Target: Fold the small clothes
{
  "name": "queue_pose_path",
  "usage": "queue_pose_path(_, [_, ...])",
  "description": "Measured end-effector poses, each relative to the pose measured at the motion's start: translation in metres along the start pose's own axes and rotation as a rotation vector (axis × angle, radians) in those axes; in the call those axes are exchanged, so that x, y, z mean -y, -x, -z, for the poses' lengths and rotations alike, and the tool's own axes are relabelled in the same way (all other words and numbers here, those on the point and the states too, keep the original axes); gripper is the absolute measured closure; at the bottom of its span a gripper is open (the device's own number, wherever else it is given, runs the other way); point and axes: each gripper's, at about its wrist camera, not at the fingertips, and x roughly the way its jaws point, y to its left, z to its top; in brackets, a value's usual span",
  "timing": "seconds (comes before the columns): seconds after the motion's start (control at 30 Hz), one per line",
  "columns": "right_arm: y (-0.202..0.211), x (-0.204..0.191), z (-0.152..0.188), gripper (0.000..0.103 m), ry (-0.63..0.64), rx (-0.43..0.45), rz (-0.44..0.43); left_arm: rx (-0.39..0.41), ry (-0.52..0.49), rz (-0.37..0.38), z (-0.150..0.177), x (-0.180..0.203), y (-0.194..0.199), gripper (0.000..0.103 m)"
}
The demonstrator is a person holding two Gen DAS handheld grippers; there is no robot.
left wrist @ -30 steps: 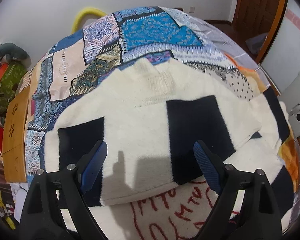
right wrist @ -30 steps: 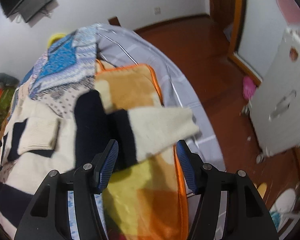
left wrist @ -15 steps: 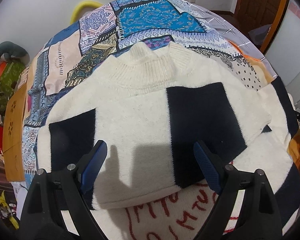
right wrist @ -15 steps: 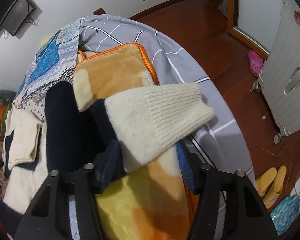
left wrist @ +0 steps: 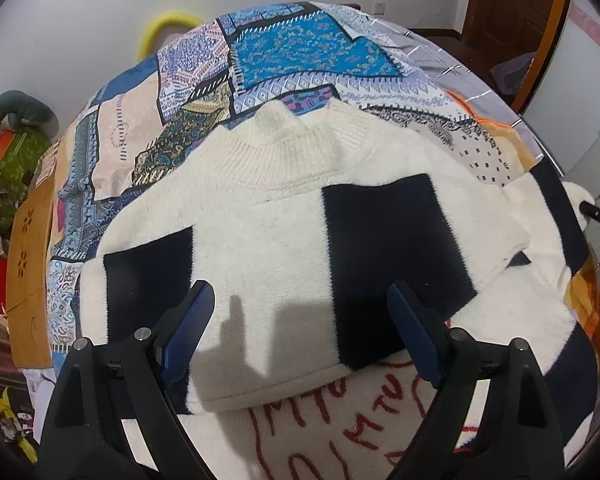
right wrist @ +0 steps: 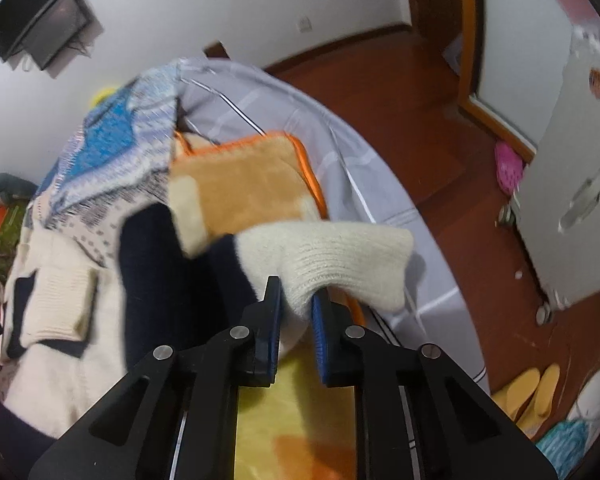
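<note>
**Right claw clamps sleeve cuff; left claw stands clear**

Closing within the last second, the right claw [right wrist: 296, 312] now pinches the cream ribbed sleeve cuff [right wrist: 340, 260], which lay loose between its pads before; the grip likely prepares an inward fold. The left claw [left wrist: 300, 320] hangs wide apart above the cream-and-navy sweater [left wrist: 260, 240], touching nothing. The sweater lies flat on the patchwork bedspread [left wrist: 300, 48]. Motion blur obscures the right view; red lettering [left wrist: 340, 420] is partly hidden.
</note>
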Motion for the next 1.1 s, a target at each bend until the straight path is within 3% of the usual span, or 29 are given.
queue_pose_path(0.23, [0.043,-0.046,-0.019,0.091,0.102,0.113,-0.059,0.049,-0.004,0.008,0.002,-0.001,0.023,0.015])
queue_pose_path(0.63, [0.119,-0.152,-0.047,0.092,0.284,0.267,-0.265,0.149,0.031,0.025,0.01,-0.023,0.069,0.015])
queue_pose_path(0.83, [0.137,-0.207,-0.056,0.092,0.363,0.306,-0.355,0.203,0.053,0.024,0.019,-0.039,0.09,0.015])
queue_pose_path(1.1, [0.142,-0.281,-0.055,0.096,0.474,0.344,-0.399,0.284,0.084,0.02,0.034,-0.068,0.118,0.014])
